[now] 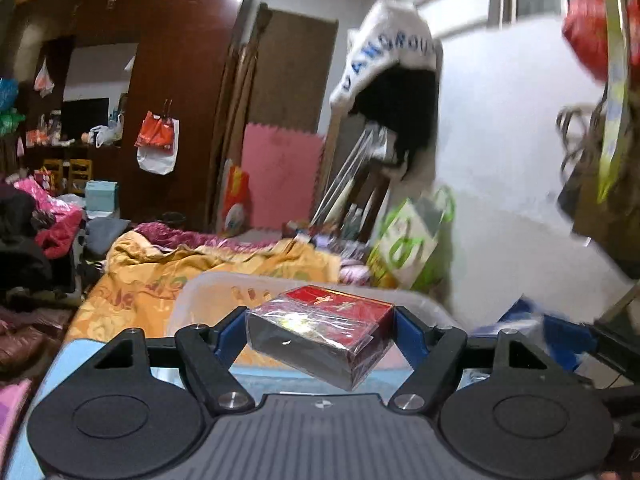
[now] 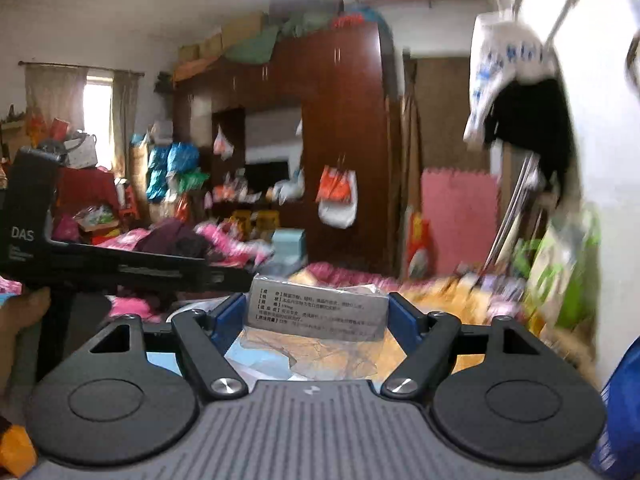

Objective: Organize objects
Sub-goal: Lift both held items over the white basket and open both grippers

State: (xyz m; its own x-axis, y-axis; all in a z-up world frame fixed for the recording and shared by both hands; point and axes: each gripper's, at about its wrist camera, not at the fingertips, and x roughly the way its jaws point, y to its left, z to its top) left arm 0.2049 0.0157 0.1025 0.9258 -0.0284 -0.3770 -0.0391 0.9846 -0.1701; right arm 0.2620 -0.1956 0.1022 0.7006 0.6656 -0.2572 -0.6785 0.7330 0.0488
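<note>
My left gripper is shut on a red and black box wrapped in clear film. It holds the box tilted in the air, in front of a clear plastic bin that lies on the orange quilt. My right gripper is shut on a grey packet with printed text in crinkled clear wrap, held above the bed. The body of the left gripper shows at the left of the right wrist view, held by a hand.
An orange quilt covers the bed. A dark wardrobe with hanging bags stands behind it. A pink foam mat leans by the door. A green and white bag sits against the white wall. Piled clothes lie at left.
</note>
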